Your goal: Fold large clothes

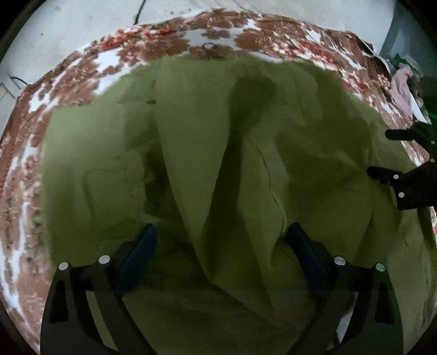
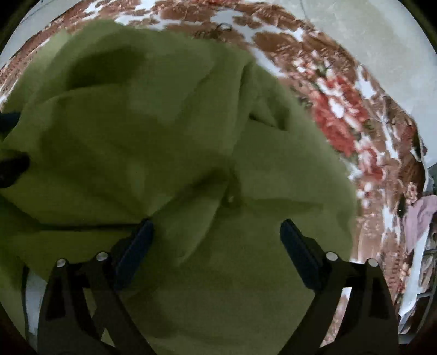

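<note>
A large olive-green garment point(image 1: 196, 153) lies rumpled in deep folds on a brown-and-white floral cover point(image 1: 153, 52). My left gripper point(image 1: 221, 232) is open just above the cloth, with a raised ridge of fabric running between its fingers. The right gripper point(image 1: 379, 153) shows at the right edge of the left wrist view, open over the garment's right side. In the right wrist view the green garment point(image 2: 153, 136) fills the frame, and my right gripper point(image 2: 217, 226) is open over a crease, holding nothing.
The floral cover point(image 2: 341, 117) stretches past the garment to the right and far side. A pile of pink and other clothes point(image 2: 420, 215) sits at the right edge. A pale wall point(image 1: 82, 24) rises behind.
</note>
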